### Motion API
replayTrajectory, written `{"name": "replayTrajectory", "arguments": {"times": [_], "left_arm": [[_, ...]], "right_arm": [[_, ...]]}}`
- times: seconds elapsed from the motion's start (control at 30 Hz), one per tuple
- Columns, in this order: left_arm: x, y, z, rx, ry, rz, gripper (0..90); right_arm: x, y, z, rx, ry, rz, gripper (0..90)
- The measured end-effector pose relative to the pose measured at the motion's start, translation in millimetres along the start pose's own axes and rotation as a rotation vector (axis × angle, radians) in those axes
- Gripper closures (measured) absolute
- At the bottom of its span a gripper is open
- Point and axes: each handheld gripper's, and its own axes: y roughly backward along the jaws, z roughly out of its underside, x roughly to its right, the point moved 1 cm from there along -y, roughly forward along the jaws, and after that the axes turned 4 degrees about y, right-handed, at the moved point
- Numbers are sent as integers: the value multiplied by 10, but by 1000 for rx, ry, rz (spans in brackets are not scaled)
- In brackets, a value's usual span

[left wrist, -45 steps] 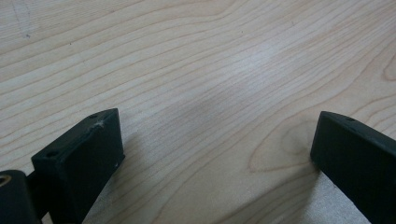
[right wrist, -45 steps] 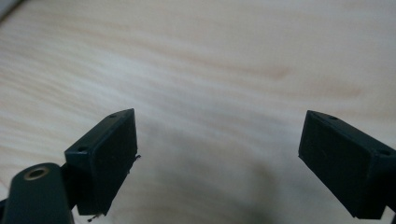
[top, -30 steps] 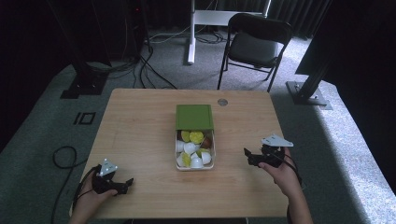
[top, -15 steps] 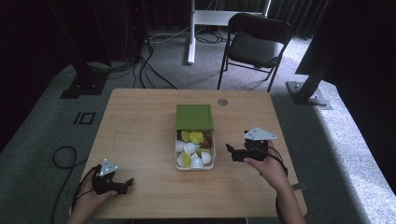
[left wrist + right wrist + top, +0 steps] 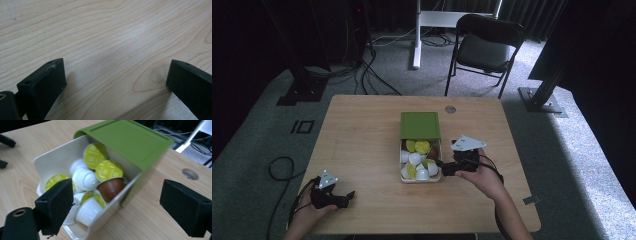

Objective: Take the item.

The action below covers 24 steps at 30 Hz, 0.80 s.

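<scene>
- Since a second ago the right gripper has travelled in from the table's right side to the box's right wall; the left gripper lies where it lay.
- Left gripper: near the front-left corner of the table, held low in the person's left hand. Jaws released — its own view has them spread wide over bare wood grain, nothing between.
- Right gripper: jaws spread wide, gripping nothing. In the right gripper view one jaw sits in front of the capsules at the box's open end, the other well out over the tabletop; whether either touches the box wall I cannot tell.
- Box: white, mid-table, just left of the right gripper. Green lid covers the far part, near part open.
- Capsules heaped inside — mostly white bodies, several with yellow-green foil tops, one brown capsule against the right wall under the lid's edge.
- Farther: round hole in the tabletop beyond the lid.
- Beyond the table: black folding chair on grey carpet, cables trailing across the floor.
</scene>
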Motion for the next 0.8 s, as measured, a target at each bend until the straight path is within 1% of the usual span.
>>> {"name": "replayTrajectory", "arguments": {"times": [0.07,0.1,0.27,0.33,0.4,0.47,0.53,0.57,0.6,0.63,0.67,0.73,0.77,0.8], "left_arm": [[0,0,0,0,0,0,34],[0,0,0,0,1,0,34],[0,0,0,0,1,0,34],[1,0,0,0,2,1,34],[1,0,0,0,2,1,34],[1,0,0,0,2,1,34],[1,0,0,1,2,2,34],[1,0,0,1,2,2,34],[0,0,0,0,2,2,34],[0,0,0,0,2,2,34],[0,0,0,0,2,2,34],[0,1,0,0,1,1,34],[0,0,-1,0,1,1,34],[0,1,0,0,2,2,34]], "right_arm": [[-48,-42,-12,-3,12,-18,115],[-74,-61,-17,-4,20,-29,137],[-210,-154,-45,-18,61,-75,140],[-261,-188,-58,-23,96,-87,152],[-308,-220,-73,-31,117,-101,153],[-351,-246,-85,-41,148,-110,169],[-385,-269,-95,-47,157,-132,170],[-385,-269,-95,-47,157,-132,170],[-405,-277,-97,-49,174,-136,195],[-440,-295,-96,-61,224,-136,218],[-454,-305,-96,-68,240,-141,234],[-481,-327,-87,-82,290,-161,284],[-493,-339,-77,-95,314,-162,318],[-510,-350,-63,-111,345,-168,323]]}}
